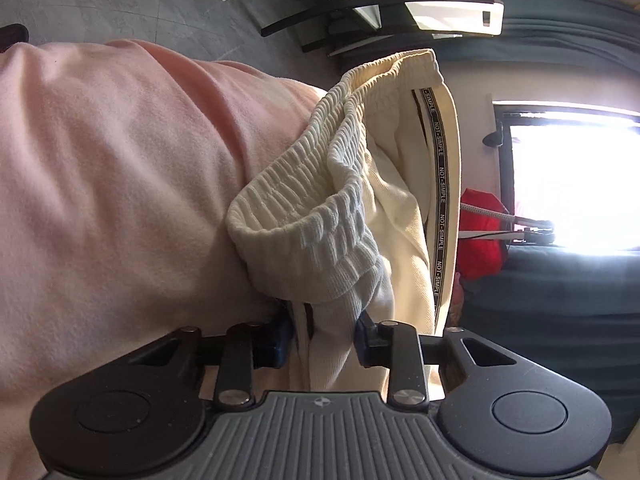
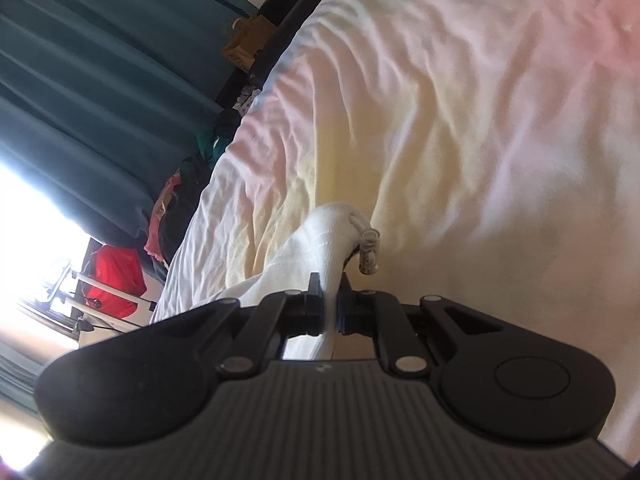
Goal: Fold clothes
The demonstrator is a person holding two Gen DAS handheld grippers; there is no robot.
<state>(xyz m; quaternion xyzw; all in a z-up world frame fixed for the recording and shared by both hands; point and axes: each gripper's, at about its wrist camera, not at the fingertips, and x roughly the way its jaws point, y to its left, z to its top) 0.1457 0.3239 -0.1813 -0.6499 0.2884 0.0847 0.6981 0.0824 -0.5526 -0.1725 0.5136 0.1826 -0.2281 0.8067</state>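
Over bed (image 2: 460, 120): cream pants (image 1: 352, 200) held up.
L tongs (image 1: 322, 340): pinching pants just below waistband (image 1: 304, 216).
R tongs (image 2: 329, 308): pressed tight on pants' fabric, near drawcord tip (image 2: 369, 254).

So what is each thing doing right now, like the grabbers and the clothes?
Left hand-held gripper: shut on cream ribbed-waistband trousers, bunched.
Right hand-held gripper: shut on white cloth with a toggled drawstring.
Pastel bed sheet: spread out, wrinkled.
Teal curtains: drawn partway.

right gripper (image 2: 329, 312) clamped on white garment (image 2: 316, 244) | toggle (image 2: 369, 251) dangling | over bedsheet (image 2: 460, 120)
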